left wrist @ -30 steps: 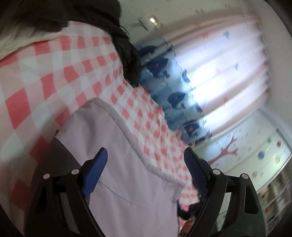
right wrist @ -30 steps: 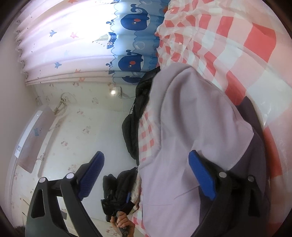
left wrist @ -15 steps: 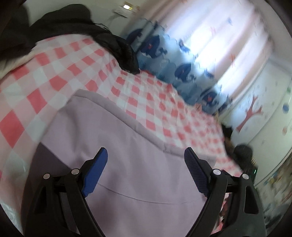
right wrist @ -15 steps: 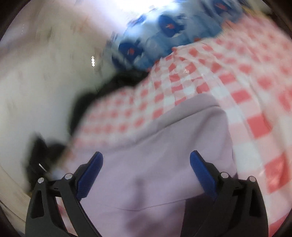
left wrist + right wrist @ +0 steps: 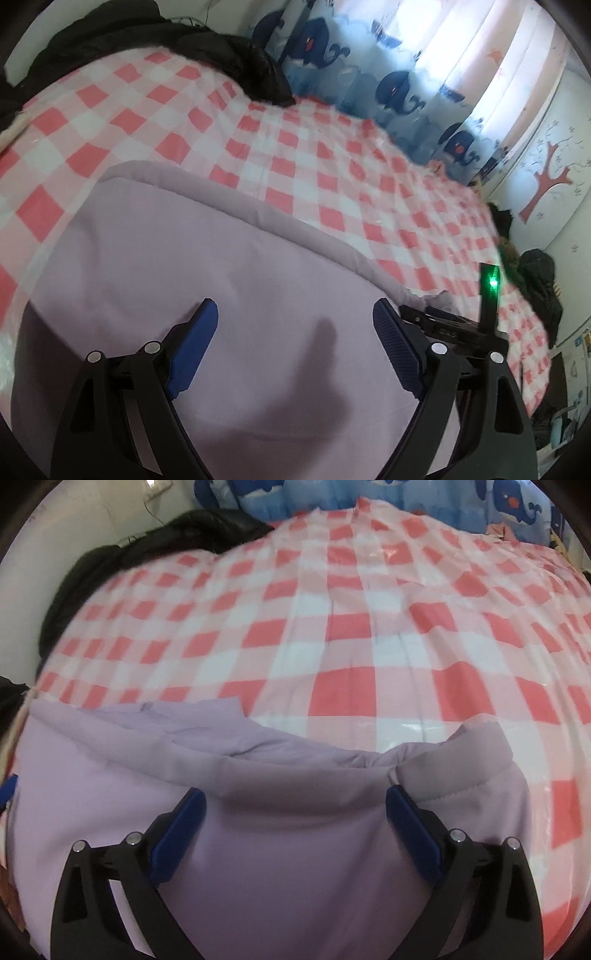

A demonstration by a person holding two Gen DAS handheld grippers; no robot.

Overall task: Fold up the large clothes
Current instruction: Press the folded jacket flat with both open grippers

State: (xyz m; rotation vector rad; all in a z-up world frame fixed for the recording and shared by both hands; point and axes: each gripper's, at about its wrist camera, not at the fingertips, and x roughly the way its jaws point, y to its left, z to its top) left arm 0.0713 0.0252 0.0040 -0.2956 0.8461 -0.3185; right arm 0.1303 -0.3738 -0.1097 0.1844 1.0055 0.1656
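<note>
A large lilac garment lies spread on a bed with a red-and-white checked cover. My left gripper hovers over its middle, open, with nothing pinched between the blue pads. In the right wrist view the same garment shows a rumpled upper edge and a ribbed band at the right. My right gripper hangs just above that edge. Its jaws are opening, with cloth beneath them and the pads pressing on nothing. A black device with a green light stands at the garment's right edge.
A black jacket is heaped at the far end of the bed, also seen as the black jacket. A whale-print curtain hangs behind the bed. Dark clothes sit past the bed's right side, by a wall with a tree sticker.
Both views have swung from the wall and curtain down onto the garment on the bed. The right view has rolled upright and moved to the garment's rumpled edge.
</note>
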